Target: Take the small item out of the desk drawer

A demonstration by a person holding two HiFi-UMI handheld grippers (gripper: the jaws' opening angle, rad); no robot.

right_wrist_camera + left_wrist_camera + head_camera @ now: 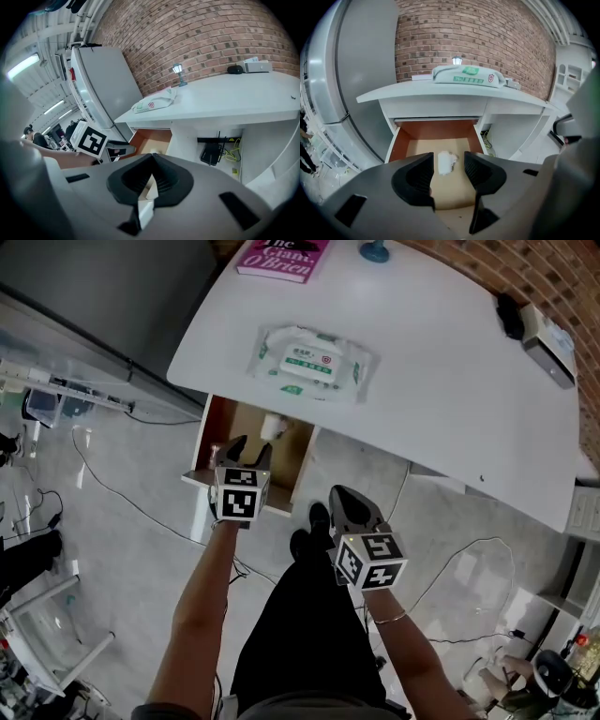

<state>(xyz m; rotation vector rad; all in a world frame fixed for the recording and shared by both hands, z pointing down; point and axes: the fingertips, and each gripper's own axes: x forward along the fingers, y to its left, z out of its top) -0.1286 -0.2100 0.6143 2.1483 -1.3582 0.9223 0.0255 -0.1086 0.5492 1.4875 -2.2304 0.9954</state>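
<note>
Left gripper view, centre of frame: the small white lumpy item lies on the tan floor of the pulled-out wooden drawer and shows through the gap between the jaws. The left gripper is spread wide and holds nothing. The item sits beyond its black ribbed pads, untouched. In the head view this gripper hovers over the drawer's front edge, left of centre, with the item further back, near the desk edge.

Judgement: the step in hand is the reach.
- Keep the jaws wide and go forward and down.
- Stay clear of the reddish-brown side walls.
- Straddle the item evenly and close only once a pad flanks each side.
- The item looks soft, light and irregular, so it may crush or slip; squeeze gently at its middle.

Right gripper: jaws together, nothing held. It sits at lower centre of the head view, apart from the drawer.

Surroundings:
- Smooth white desk top.
- Glossy white-and-green plastic wipes packet on the desk.
- Pink book at the top edge.
- Rough red brick wall behind.
</note>
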